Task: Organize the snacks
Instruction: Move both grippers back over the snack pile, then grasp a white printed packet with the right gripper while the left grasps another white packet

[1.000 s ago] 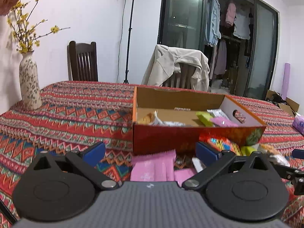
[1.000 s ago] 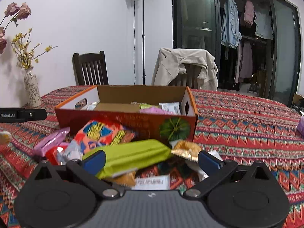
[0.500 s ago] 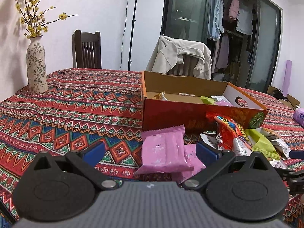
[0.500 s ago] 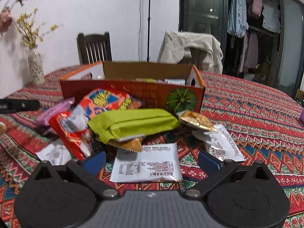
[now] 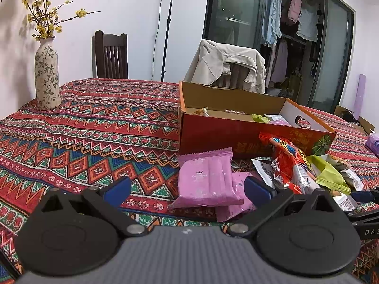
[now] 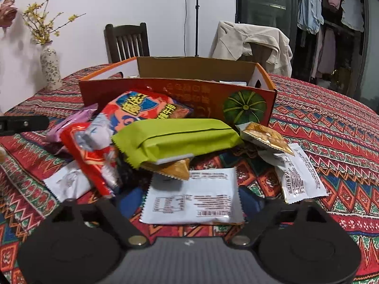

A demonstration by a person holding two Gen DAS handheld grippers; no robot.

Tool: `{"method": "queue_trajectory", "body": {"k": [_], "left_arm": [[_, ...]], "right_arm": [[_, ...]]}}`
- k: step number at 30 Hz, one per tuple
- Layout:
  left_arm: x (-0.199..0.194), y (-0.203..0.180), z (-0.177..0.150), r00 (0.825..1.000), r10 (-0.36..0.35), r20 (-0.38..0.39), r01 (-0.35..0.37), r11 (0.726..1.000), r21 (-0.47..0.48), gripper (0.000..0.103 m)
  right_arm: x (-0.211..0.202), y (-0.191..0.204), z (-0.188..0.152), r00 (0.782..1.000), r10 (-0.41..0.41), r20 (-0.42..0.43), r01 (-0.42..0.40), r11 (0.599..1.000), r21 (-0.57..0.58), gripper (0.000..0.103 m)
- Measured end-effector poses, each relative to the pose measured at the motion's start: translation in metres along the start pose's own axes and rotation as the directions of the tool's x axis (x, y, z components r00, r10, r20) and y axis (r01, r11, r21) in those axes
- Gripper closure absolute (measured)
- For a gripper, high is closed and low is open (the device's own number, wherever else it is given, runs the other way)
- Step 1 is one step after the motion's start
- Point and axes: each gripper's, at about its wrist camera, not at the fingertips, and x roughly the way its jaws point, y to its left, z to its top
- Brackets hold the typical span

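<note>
Both hand-held grippers have dropped and drawn back from the orange cardboard box (image 6: 180, 99), so the loose pile in front of it now fills each view: picking comes next, with a few packets already boxed. The left hand-held gripper (image 5: 187, 187) hangs wide open, empty, a pink wafer packet (image 5: 205, 179) lying between its fingers. The right hand-held gripper (image 6: 189, 203) is open around a white sachet (image 6: 191, 196) lying flat before the box, probably not yet gripping it.
</note>
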Motion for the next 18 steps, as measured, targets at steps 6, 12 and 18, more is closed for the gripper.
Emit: {"method": "queue_trajectory", "body": {"k": [6, 12, 18], "left_arm": [[-0.003, -0.003, -0.003, 1.0, -0.004, -0.012, 0.004, 1.0, -0.001, 0.0], [-0.005, -0.009, -0.007, 1.0, -0.002, -0.03, 0.001, 1.0, -0.006, 0.0], [-0.011, -0.023, -0.01, 0.999, -0.011, -0.042, 0.011, 1.0, 0.007, 0.0]], "right_arm": [[-0.01, 0.003, -0.006, 0.999, -0.011, 0.036, 0.012, 1.0, -0.009, 0.034], [-0.021, -0.001, -0.013, 0.998, -0.011, 0.065, 0.01, 1.0, 0.015, 0.041], [-0.04, -0.006, -0.017, 0.993, -0.013, 0.119, 0.008, 0.999, 0.04, 0.041]]}}
